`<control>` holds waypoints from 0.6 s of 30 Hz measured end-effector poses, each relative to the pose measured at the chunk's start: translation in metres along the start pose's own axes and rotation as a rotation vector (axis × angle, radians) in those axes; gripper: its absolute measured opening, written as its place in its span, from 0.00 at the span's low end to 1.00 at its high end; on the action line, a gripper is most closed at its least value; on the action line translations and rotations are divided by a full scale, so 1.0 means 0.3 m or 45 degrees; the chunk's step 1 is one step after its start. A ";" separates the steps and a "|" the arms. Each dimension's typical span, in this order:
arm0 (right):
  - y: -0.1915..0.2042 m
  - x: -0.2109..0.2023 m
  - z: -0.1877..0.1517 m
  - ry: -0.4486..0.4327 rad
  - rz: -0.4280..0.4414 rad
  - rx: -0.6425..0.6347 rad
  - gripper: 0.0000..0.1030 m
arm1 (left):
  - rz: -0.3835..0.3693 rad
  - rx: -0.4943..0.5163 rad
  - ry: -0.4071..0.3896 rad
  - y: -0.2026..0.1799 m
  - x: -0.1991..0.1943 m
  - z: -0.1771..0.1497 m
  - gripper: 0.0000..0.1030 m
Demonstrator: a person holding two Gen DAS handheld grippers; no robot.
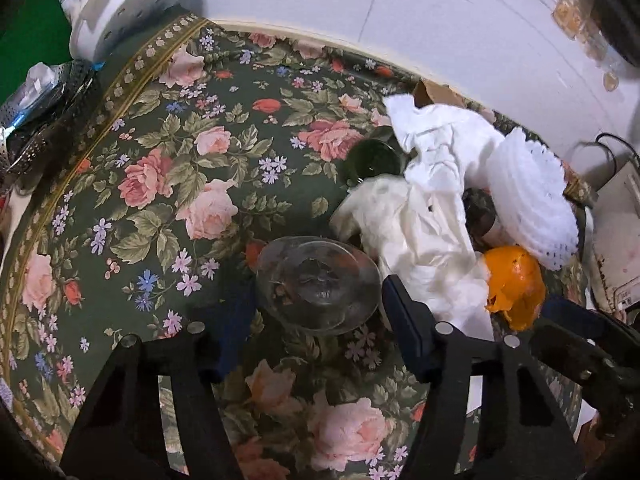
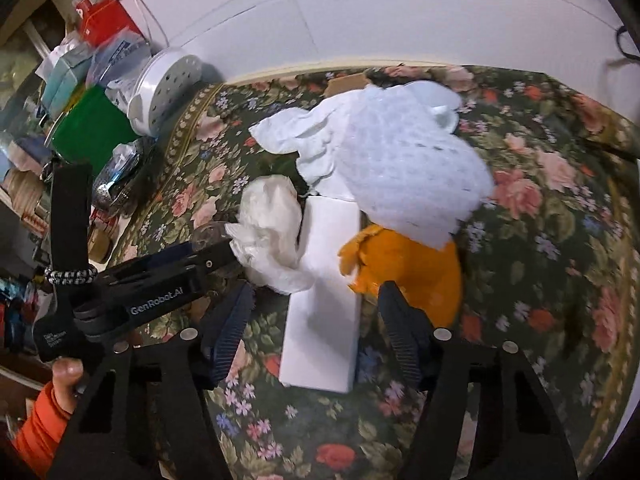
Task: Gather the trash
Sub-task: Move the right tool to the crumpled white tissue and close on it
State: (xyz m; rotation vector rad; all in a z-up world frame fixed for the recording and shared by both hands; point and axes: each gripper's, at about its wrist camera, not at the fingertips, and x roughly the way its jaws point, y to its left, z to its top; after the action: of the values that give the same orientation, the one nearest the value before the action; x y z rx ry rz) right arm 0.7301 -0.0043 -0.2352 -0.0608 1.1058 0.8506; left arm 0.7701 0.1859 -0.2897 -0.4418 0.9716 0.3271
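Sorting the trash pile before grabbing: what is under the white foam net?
Under the foam net show an orange peel and the far end of a white block, with crumpled tissue beside it. Anything deeper beneath the net is covered.

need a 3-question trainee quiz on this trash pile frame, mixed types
1. True or false: the clear glass jar lies between the left gripper fingers.
2. What lies between the right gripper fingers? A) white foam block B) red box C) green bottle
3. What colour is the peel beside the foam block?

Key: 1 true; 2 A; 3 orange.
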 end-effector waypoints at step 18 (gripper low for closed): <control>0.071 0.210 0.102 0.114 0.066 -0.058 0.35 | 0.043 -0.104 -0.090 0.125 -0.233 -0.121 0.61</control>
State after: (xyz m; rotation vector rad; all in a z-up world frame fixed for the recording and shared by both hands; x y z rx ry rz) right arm 0.7508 0.0600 -0.2635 -0.1090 1.1764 0.9270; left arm 0.6902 0.1954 -0.2561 -0.4851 0.8996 0.4117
